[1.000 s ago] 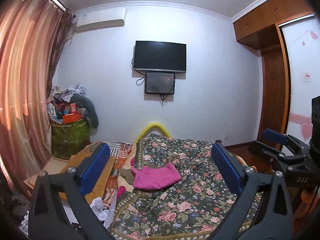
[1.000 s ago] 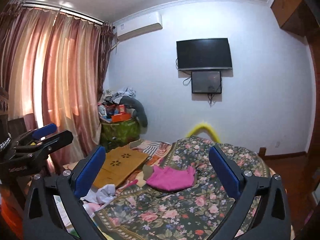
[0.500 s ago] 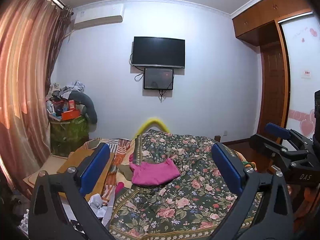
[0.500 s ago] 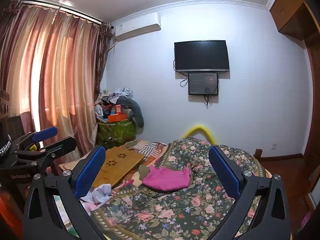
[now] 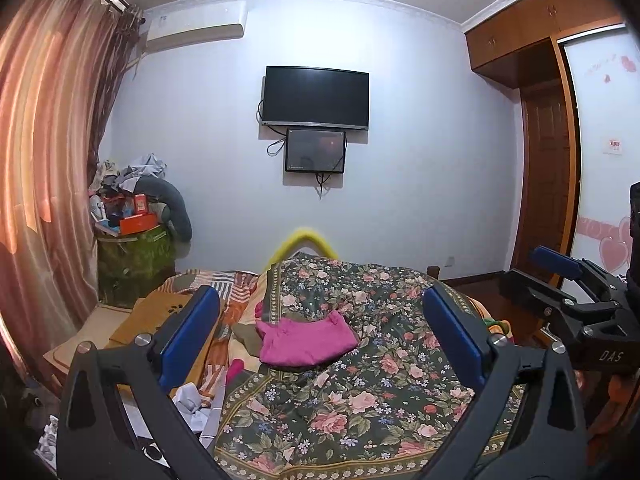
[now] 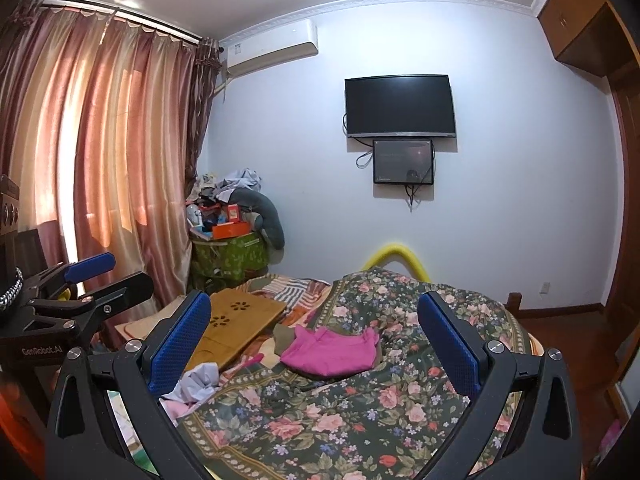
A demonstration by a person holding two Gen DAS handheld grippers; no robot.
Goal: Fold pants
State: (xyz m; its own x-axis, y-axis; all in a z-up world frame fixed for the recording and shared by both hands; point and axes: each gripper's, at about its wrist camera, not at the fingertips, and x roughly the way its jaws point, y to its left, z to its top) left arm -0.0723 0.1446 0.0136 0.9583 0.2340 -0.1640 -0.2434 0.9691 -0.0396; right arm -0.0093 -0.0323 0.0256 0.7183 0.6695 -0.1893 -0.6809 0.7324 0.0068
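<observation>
Left gripper [image 5: 320,334] and right gripper [image 6: 314,338] held wide apart, nothing gripped. Pink pants [image 5: 306,340] seen ahead between both sets of fingers, well beyond tips, bunched compact on floral bedspread [image 5: 372,392]. Stage unsettled: either awaiting folding or already folded and left.

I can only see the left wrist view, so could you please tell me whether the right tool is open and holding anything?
Observer: The right tool is open and empty. The pink garment lies untouched on the floral quilt beyond it.
Operator: Thank you. What is the brown board that my left finger partly hides?
Observer: It is a wooden lap desk with a flower-shaped cut-out, lying flat to the left of the garment.
Operator: And how does my left tool look from outside?
Observer: The left tool is open and in the air in front of the curtain, touching nothing.
</observation>
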